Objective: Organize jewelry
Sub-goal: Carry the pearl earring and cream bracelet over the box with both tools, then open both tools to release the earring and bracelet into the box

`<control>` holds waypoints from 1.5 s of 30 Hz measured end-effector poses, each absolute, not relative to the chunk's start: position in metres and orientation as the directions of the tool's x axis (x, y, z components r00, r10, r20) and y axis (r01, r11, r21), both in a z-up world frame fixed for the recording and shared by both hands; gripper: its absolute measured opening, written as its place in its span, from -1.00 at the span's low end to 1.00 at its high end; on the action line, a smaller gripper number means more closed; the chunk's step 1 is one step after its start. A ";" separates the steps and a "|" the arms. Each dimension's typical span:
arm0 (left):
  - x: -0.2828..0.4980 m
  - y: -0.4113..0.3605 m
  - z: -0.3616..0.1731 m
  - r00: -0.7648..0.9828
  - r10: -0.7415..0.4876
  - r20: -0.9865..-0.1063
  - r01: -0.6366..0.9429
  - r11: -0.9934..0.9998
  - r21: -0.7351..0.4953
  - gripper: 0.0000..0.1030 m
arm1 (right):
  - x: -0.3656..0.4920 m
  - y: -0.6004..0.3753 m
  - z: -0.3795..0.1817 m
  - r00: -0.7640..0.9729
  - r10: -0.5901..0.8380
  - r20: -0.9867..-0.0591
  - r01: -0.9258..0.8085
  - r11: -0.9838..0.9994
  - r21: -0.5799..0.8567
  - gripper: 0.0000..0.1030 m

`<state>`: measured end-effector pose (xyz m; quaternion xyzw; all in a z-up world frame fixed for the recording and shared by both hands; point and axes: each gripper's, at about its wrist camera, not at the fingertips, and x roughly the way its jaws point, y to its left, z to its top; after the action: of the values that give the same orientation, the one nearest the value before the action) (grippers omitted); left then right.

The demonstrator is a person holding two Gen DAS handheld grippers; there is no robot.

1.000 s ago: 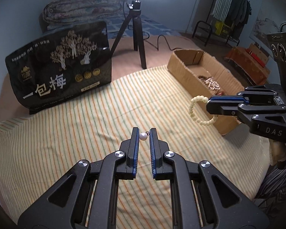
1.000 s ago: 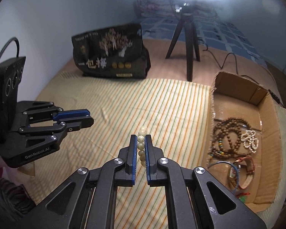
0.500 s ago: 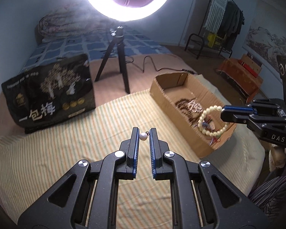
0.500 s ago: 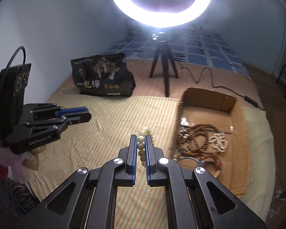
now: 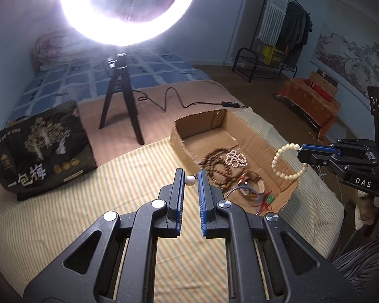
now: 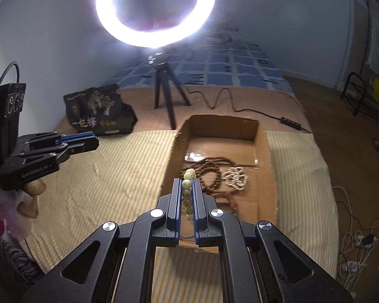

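My left gripper (image 5: 191, 178) is shut on a small white pearl piece (image 5: 189, 180) and holds it above the striped cloth, just left of the cardboard box (image 5: 230, 123). My right gripper (image 6: 186, 184) is shut on a cream bead bracelet (image 6: 187, 185), which hangs as a ring in the left wrist view (image 5: 288, 161) over the box's right wall. The box (image 6: 262, 156) holds brown bead strands (image 5: 214, 164), a white pearl piece (image 6: 233, 178) and a red cord item (image 5: 250, 185). The left gripper also shows at the left of the right wrist view (image 6: 88, 142).
A striped cloth (image 5: 63, 217) covers the bed. A black snack bag (image 5: 35, 146) lies at the back left. A ring light on a black tripod (image 5: 123, 96) stands behind the box, with a cable (image 5: 174, 101) trailing right. Cables lie on the floor (image 6: 358, 240).
Both grippers have risen and moved right toward the box with their items. The bracelet is now over the box instead of the cloth.
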<state>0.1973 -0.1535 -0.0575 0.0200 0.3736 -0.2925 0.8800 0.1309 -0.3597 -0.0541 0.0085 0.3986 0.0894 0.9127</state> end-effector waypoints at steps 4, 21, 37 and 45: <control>0.202 -0.168 -0.053 0.553 -0.508 -0.660 0.537 0.823 -0.183 -0.83 | 0.130 -0.372 -0.052 0.677 0.158 -0.719 -0.127 0.987 0.097 -0.88; 0.241 -0.227 -0.066 0.533 -0.511 -0.675 0.534 0.821 -0.200 -0.83 | 0.137 -0.403 -0.062 0.679 0.136 -0.721 -0.057 0.989 0.134 -0.88; 0.277 -0.268 -0.088 0.520 -0.474 -0.710 0.513 0.839 -0.183 -0.82 | 0.149 -0.418 -0.077 0.654 0.154 -0.740 -0.044 0.985 0.166 -0.88; 0.283 -0.272 -0.088 0.525 -0.467 -0.712 0.497 0.847 -0.189 -0.82 | 0.150 -0.418 -0.079 0.648 0.164 -0.744 -0.048 0.983 0.175 -0.88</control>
<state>0.2830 -0.2721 -0.0881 0.0187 0.4019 -0.2760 0.8729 0.1498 -0.4181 -0.0792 0.0696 0.4157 0.0586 0.9049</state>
